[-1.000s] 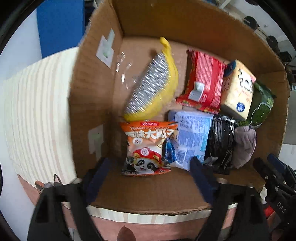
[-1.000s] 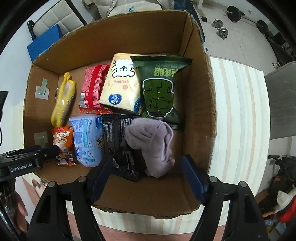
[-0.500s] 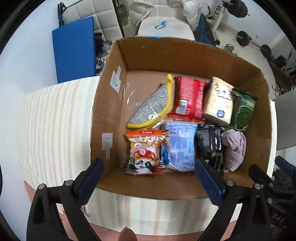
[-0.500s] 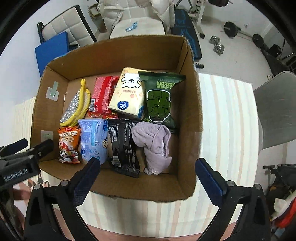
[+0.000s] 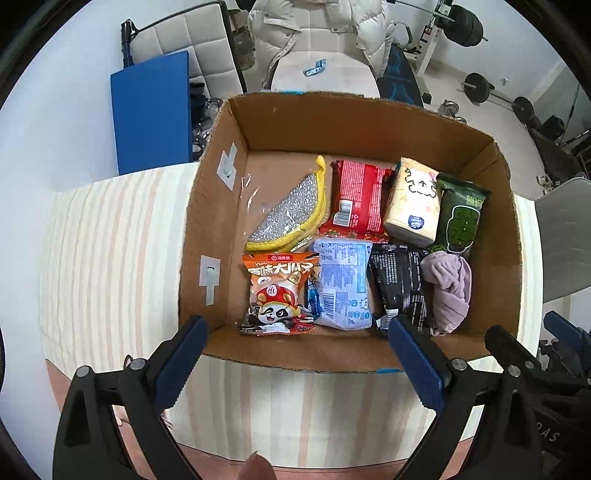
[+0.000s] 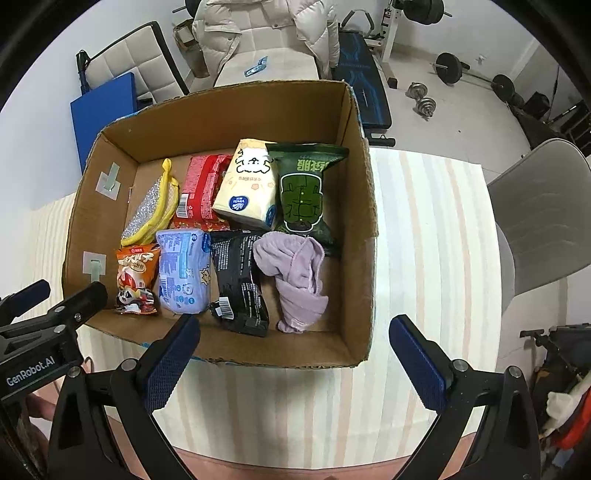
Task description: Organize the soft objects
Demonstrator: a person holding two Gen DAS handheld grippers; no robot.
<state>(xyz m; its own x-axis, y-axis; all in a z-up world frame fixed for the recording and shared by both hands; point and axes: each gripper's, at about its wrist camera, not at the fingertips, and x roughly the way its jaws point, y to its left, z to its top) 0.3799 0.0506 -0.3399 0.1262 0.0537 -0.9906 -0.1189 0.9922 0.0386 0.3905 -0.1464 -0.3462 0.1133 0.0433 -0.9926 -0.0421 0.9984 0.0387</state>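
An open cardboard box point(image 5: 214, 206) point(image 6: 362, 229) stands on a striped tablecloth. It holds a yellow and silver scrubber point(image 5: 288, 214) point(image 6: 151, 210), a red packet point(image 5: 358, 199) point(image 6: 199, 192), a cream tissue pack point(image 5: 413, 203) point(image 6: 247, 188), a green snack bag point(image 5: 461, 218) point(image 6: 303, 192), an orange panda snack point(image 5: 277, 291) point(image 6: 135, 277), a blue pack point(image 5: 343, 284) point(image 6: 183, 269), a black bag point(image 5: 402, 280) point(image 6: 240, 280) and a lilac cloth point(image 5: 450, 284) point(image 6: 295, 273). My left gripper point(image 5: 295, 339) is open and empty, above the box's near edge. My right gripper point(image 6: 295, 339) is open and empty, near the box's front right.
A grey chair point(image 6: 543, 221) stands right of the table. A blue board point(image 5: 151, 110) leans behind the box. A padded chair with a white jacket point(image 6: 258, 33) and gym weights point(image 6: 448, 66) lie beyond. The table's near edge point(image 5: 295, 458) is close below the grippers.
Both grippers have pulled back and up out of the box, so the whole box and the room now show. The items in the box have not moved.
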